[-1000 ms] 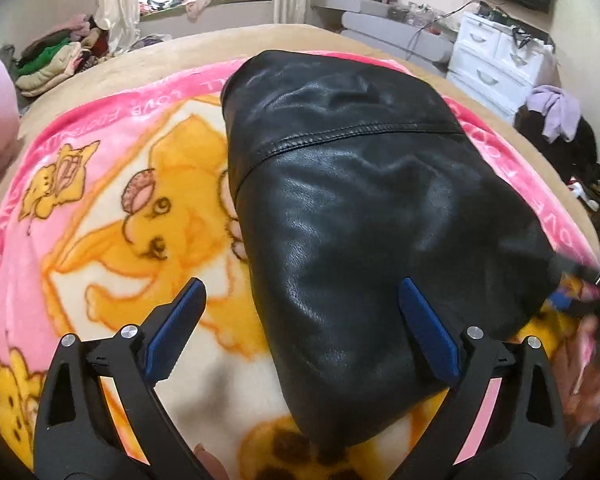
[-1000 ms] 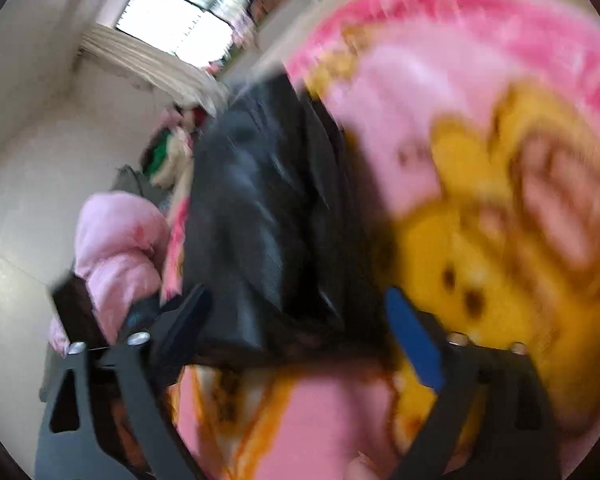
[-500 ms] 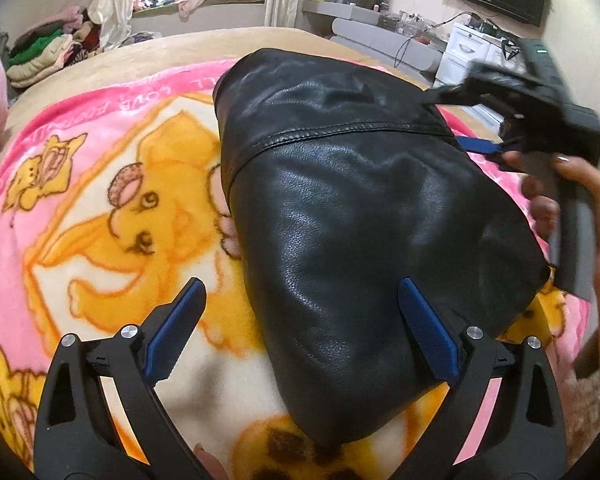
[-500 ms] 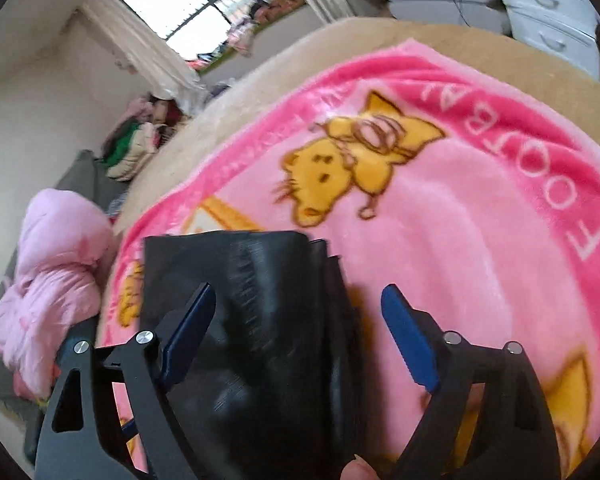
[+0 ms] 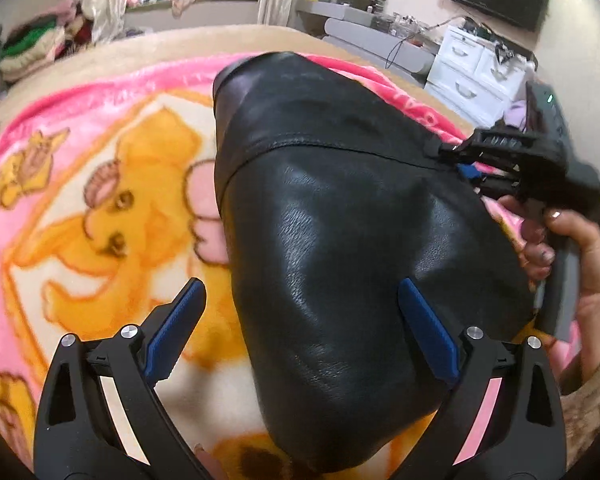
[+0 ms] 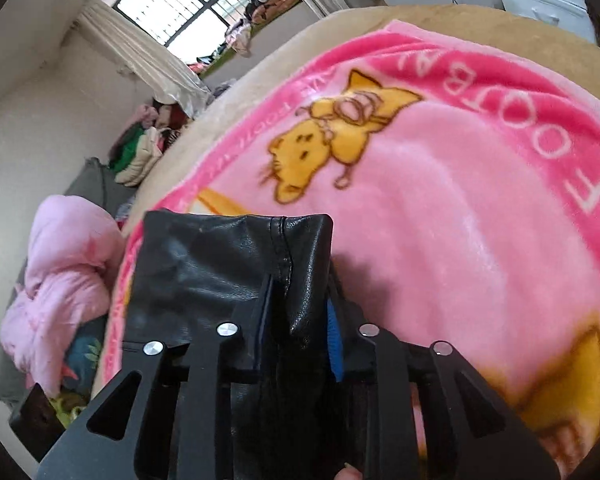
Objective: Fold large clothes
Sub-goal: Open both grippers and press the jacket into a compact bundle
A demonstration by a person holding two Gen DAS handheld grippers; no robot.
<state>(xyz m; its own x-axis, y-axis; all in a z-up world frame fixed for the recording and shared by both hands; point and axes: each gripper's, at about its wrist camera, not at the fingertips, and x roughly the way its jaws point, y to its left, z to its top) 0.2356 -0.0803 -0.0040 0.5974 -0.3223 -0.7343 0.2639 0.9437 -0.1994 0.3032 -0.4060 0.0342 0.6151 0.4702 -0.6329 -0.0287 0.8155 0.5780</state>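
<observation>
Right now the black leather jacket lies folded into a thick bundle on the pink cartoon blanket, straight ahead of the left gripper and partly between its two blue-padded fingers, which stand spread wide with neither pad pressing the leather; the near rounded end of the bundle bulges down between the black arms. At the far right edge of the bundle, beyond the left gripper's right finger, the right gripper has just been closing its jaws and now pinches a fold of the jacket between its pads, the seamed edge of the leather standing up between them. A person's hand grips the handle of that right gripper just to the right of the bundle. The blanket spreads to the right of the pinched edge, with a yellow cat figure and white lettering along its darker pink border. Past the blanket a tan bedcover shows. Further off, ahead of the left gripper to the right, a white drawer unit stands with its drawers closed, so I cannot tell what they hold. To the left of the right gripper a heap of pink bedding lies off the bed's edge.
</observation>
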